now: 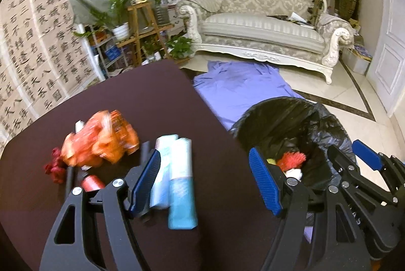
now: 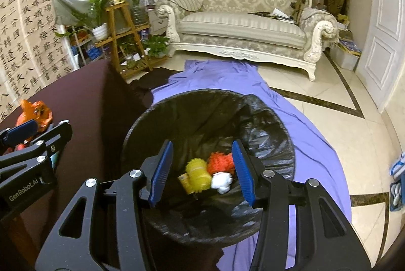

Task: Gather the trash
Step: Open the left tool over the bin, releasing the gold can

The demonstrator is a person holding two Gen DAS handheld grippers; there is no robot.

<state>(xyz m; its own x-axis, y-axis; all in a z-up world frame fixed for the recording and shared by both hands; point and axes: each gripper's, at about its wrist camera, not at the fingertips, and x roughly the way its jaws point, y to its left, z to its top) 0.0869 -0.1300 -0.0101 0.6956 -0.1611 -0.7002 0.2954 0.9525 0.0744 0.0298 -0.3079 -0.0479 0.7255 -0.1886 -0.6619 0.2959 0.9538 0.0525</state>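
Blue-padded jaws of the left gripper [image 1: 205, 178] are standing wide apart and holding nothing, hovering low over the dark table [image 1: 141, 96]. Just beyond its left finger, the pale blue rolls [image 1: 174, 172] are lying side by side, almost touching the pad. Farther ahead and to the left, the crumpled orange wrapper [image 1: 101, 141] is resting on the tabletop, with a red scrap [image 1: 54, 168] and a red spool [image 1: 92, 182] beside it; all of these are blurred, so finer detail cannot be told.

Off to the right, the right gripper [image 2: 202, 169] is hanging directly above the mouth of the black-lined trash bin [image 2: 192, 106], its jaws moderately spread and empty. Straight below and between its fingers, at the bottom of the liner, a yellow piece [image 2: 198, 173], an orange-red piece [image 2: 220, 162] and a white wad [image 2: 222, 181] are lying together, touching one another. That bin is standing on a purple sheet [image 2: 311, 141] spread on the floor, just beside the table edge.

Judging from this, one drop appears finished and the collecting is partway through, since several items are waiting on the table. Next, the left claw probably needs to settle over the nearest rolls, straddle one, and close before carrying it rightward over the rim.
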